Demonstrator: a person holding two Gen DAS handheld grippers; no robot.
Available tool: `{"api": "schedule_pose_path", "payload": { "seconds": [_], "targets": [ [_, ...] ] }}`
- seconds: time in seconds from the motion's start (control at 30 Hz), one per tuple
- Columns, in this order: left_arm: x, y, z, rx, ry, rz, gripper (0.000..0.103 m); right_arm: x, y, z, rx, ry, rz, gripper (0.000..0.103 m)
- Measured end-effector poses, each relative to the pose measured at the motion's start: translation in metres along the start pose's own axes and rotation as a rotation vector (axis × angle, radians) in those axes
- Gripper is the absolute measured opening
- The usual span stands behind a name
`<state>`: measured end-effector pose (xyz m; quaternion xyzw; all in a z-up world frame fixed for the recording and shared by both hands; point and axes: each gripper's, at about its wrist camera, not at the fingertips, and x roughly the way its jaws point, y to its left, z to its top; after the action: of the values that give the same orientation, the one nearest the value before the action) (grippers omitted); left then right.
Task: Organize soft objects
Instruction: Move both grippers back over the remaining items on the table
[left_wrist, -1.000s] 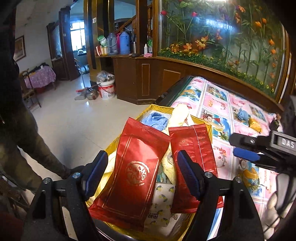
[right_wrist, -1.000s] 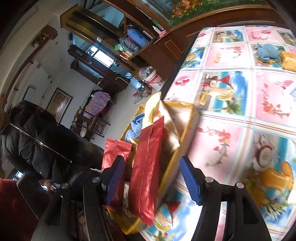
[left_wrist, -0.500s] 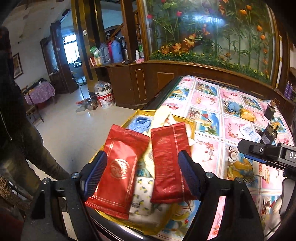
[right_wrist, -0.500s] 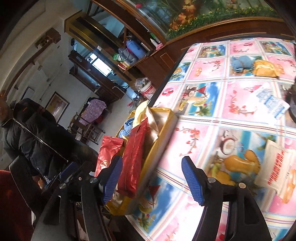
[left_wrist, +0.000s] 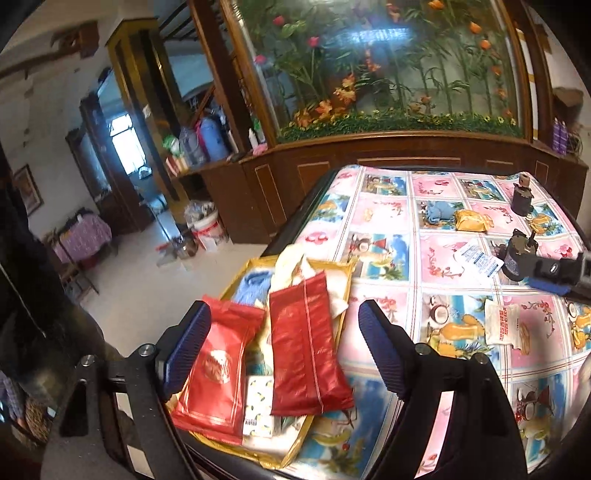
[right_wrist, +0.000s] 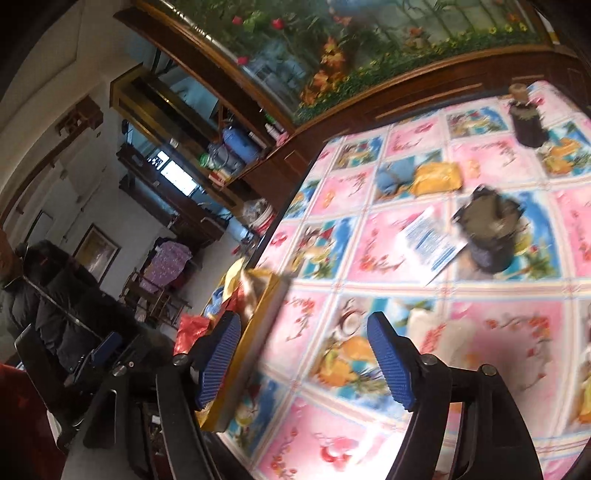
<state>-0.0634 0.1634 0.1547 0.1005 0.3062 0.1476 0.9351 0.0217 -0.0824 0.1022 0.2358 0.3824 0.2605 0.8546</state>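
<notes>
A gold box (left_wrist: 343, 280) at the table's near left corner holds two red packets (left_wrist: 306, 347) (left_wrist: 218, 373), a blue cloth (left_wrist: 251, 288), a cream cloth and small patterned packs. My left gripper (left_wrist: 284, 347) hovers open above the box, holding nothing. In the blurred right wrist view the box (right_wrist: 258, 332) shows edge-on at the left, and my right gripper (right_wrist: 303, 365) is open and empty over the tablecloth beside it. Loose on the cloth lie a white packet (left_wrist: 506, 328), a blue-printed white sachet (left_wrist: 478, 258), a yellow item (left_wrist: 471, 220) and a blue cloth (left_wrist: 437, 213).
Two dark jars (left_wrist: 521, 199) (left_wrist: 519, 256) stand on the cartoon-print tablecloth (left_wrist: 380, 210) at the right. A wooden cabinet with a flower display (left_wrist: 388, 74) runs behind the table. A person in a dark jacket (right_wrist: 48, 306) stands at the left, by the table's near corner.
Both grippers have pulled back and swung right, away from the box. More of the tablecloth and its loose items has come into view. Both stayed open.
</notes>
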Motion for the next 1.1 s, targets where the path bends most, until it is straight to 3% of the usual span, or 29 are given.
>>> {"api": "schedule_pose_path", "payload": {
  "seconds": [0.37,0.6,0.8,0.9,1.1],
  "targets": [
    [-0.006,-0.048,0.052,0.184,-0.096,0.028,0.083,-0.083,-0.023,0.083,-0.105,-0.164,-0.235,0.079],
    [0.002,-0.067,0.1,0.235,-0.157,0.051,0.085,-0.117,-0.036,0.142,-0.122,-0.243,-0.357,0.086],
    [0.049,-0.08,0.158,0.24,-0.108,0.0,0.085,-0.104,-0.049,0.171,-0.123,-0.198,-0.401,0.086],
    [0.083,-0.09,0.177,0.216,-0.063,-0.096,0.085,-0.083,-0.061,0.173,-0.113,-0.142,-0.402,0.086],
    [0.153,-0.123,0.181,0.14,0.079,-0.254,0.085,-0.001,-0.09,0.173,-0.125,0.054,-0.424,0.086]
  ]
}}
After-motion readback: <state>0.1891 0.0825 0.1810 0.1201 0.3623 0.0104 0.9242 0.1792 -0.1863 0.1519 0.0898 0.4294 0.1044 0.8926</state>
